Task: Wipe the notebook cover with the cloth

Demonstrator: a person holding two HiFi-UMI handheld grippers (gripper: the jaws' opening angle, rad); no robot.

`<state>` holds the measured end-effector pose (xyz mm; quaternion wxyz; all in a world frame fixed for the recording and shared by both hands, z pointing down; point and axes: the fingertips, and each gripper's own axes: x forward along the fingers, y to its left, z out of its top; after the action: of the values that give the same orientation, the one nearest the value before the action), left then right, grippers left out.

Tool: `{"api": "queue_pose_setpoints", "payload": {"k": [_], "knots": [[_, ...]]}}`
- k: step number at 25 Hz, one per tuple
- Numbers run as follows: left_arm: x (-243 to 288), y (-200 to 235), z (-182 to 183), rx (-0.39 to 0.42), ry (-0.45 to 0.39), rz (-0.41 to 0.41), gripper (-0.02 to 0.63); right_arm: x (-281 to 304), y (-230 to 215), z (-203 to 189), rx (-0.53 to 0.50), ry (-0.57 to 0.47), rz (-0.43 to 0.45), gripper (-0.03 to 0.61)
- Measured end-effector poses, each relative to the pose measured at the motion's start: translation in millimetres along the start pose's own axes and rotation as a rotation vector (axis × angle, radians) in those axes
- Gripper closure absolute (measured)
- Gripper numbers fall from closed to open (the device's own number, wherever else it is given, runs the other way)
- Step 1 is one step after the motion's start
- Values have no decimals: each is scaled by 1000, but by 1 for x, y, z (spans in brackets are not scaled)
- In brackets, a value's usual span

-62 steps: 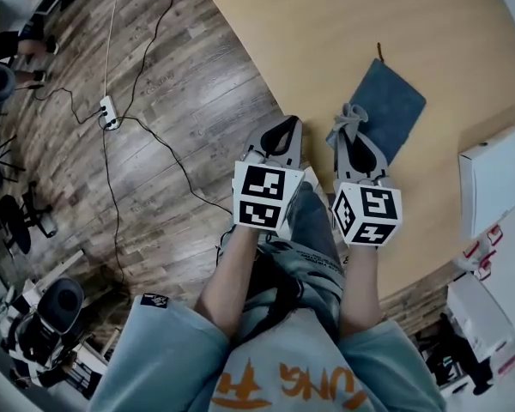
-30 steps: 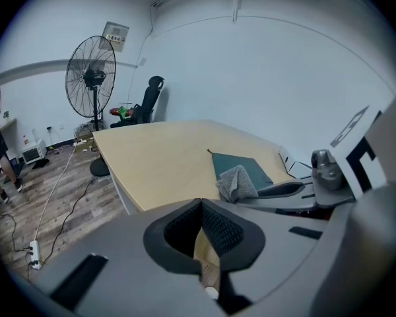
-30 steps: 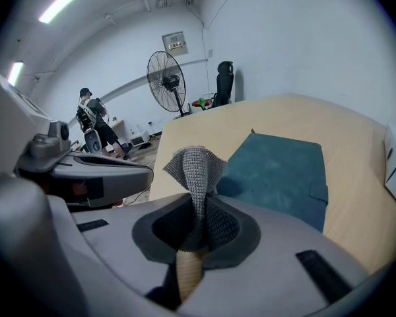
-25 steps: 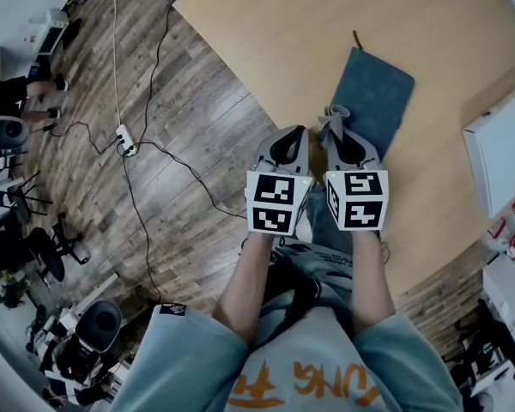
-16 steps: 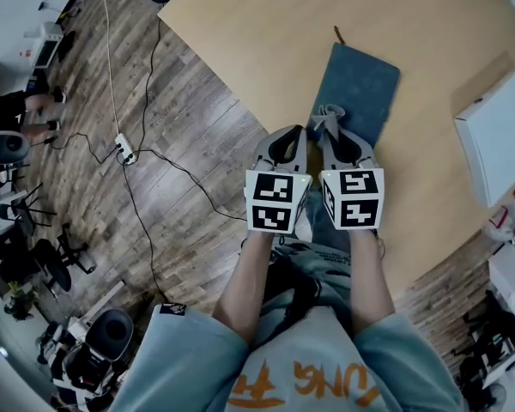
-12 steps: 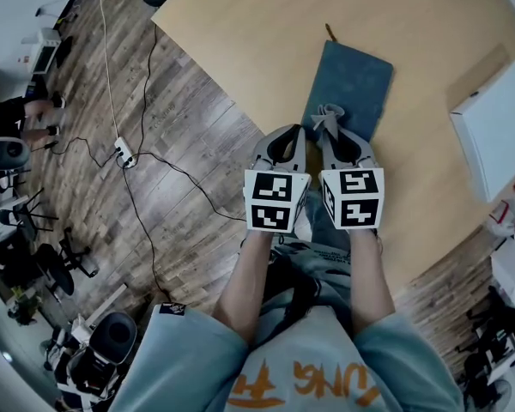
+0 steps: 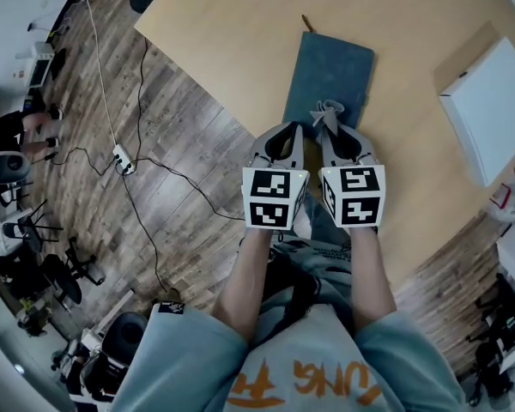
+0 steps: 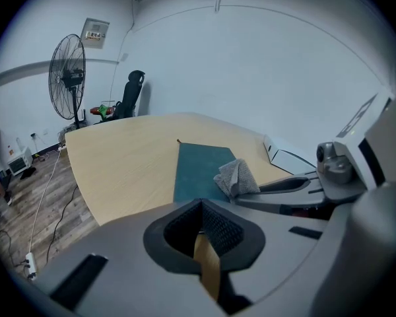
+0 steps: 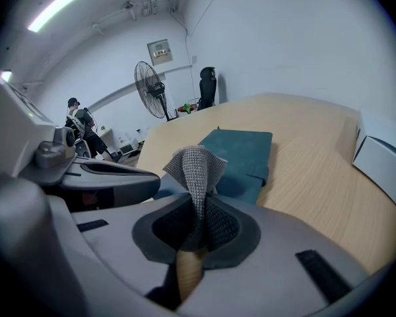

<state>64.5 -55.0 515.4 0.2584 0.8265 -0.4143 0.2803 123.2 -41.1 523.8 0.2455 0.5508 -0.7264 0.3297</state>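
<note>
A dark teal notebook (image 7: 330, 74) lies shut on the light wooden table (image 7: 240, 33), near its front edge. My right gripper (image 7: 333, 129) is shut on a grey knitted cloth (image 7: 328, 113), which sticks up from the jaws just over the notebook's near end. The cloth (image 9: 195, 170) shows pinched between the jaws in the right gripper view, with the notebook (image 9: 241, 152) beyond. My left gripper (image 7: 285, 134) is shut with nothing in it, beside the right one, at the table's edge. From the left gripper view the notebook (image 8: 197, 169) and cloth (image 8: 236, 177) show ahead.
A white box (image 7: 491, 106) lies on the table to the right. Cables and a power strip (image 7: 120, 158) run over the wooden floor at left. A standing fan (image 8: 68, 78) and an office chair (image 8: 132, 92) stand beyond the table's far end.
The notebook and table have shifted left and up in the head view. Both grippers sit closer together, the right one and its cloth now at the notebook's near end.
</note>
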Motion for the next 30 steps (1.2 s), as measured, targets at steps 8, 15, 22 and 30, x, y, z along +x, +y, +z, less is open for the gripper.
{"api": "queue_pose_setpoints", "payload": {"k": [8,15,22,30], "knots": [[2,-22,3,16,-5,-19,597,-17,-21,-7,18,-10,-30,551],[-2,-29,7,7,-25,-10,597,-32,-49,-10,66,-11,-83,551],[-20,6,16,-65,-68,56,597,-35,-62,16,90,-69,-109,551],[-41,50,22,-108,-88,120,597,-15,-24,41,34,-73,-49,549]]}}
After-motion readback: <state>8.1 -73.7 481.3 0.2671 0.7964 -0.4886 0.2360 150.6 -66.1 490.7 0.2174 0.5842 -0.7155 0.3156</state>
